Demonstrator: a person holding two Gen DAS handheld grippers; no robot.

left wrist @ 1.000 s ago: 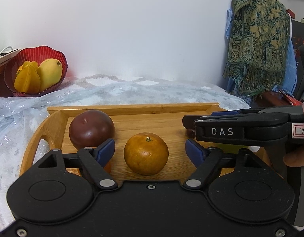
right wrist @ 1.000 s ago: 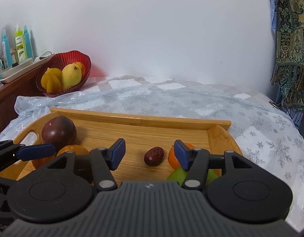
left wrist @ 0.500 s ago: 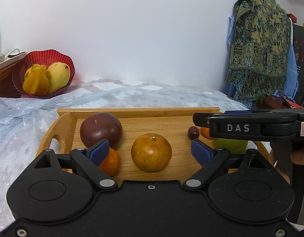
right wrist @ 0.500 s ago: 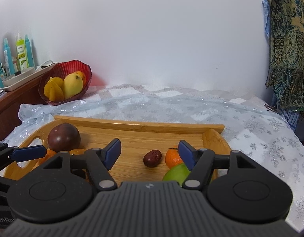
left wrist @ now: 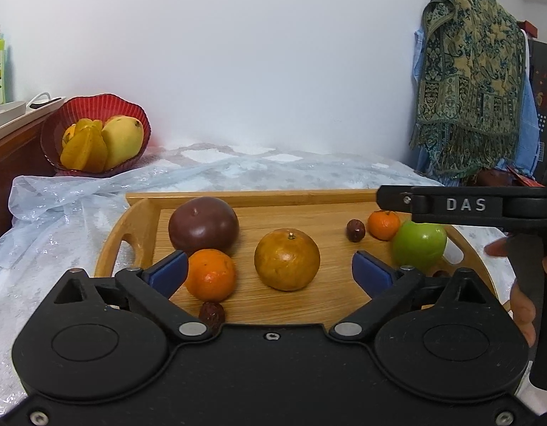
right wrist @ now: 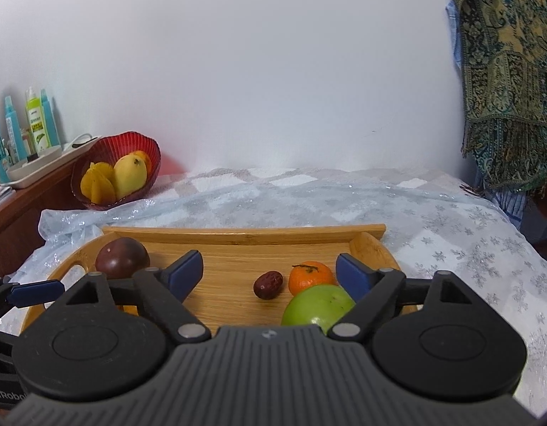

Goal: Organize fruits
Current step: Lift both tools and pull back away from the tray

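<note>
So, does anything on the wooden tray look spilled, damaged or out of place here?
Nothing stands out. The wooden tray sits flat on the pale cloth, and the dark purple round fruit, large dull orange, small bright orange, green apple and dark red dates rest intact inside it.

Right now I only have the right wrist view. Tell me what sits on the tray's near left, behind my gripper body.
Observer: A small orange tangerine lies there, in front of the dark purple fruit.
Operator: List anything else I'm missing.
Observer: A large brownish orange sits mid-tray, between the blue pads of the left gripper, whose jaws are opening with nothing touching them.
Operator: Check the near edge too.
Observer: A second red date lies at the wooden tray edge, just below the tangerine.
</note>
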